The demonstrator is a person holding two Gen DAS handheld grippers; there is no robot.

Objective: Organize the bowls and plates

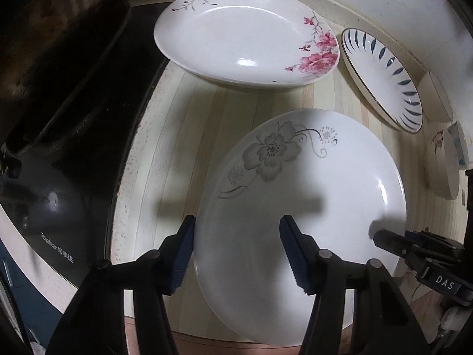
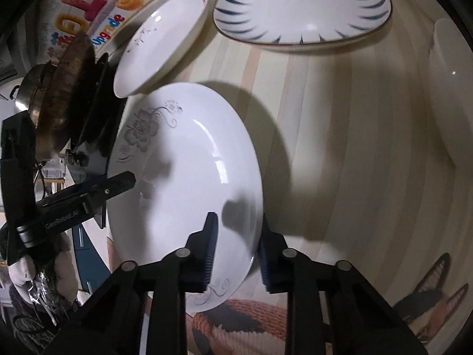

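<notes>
Both tools straddle the grey-flower plate [image 2: 183, 177] on the bench [image 1: 177, 112]: the right tool [image 2: 236, 251] has its jaws about the near rim, not clenched, and the left tool [image 1: 236, 251] gapes over the opposite edge. Next they should clamp, lift, then stack it onto the pink-flower plate [image 1: 245, 35].

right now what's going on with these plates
A person holds a gripper in each hand, and both straddle opposite rims of the grey-flower plate. The left gripper is open around its near-left rim; the right gripper brackets its right rim. The pink-flower plate and blue-leaf plate sit behind on the counter.
</notes>
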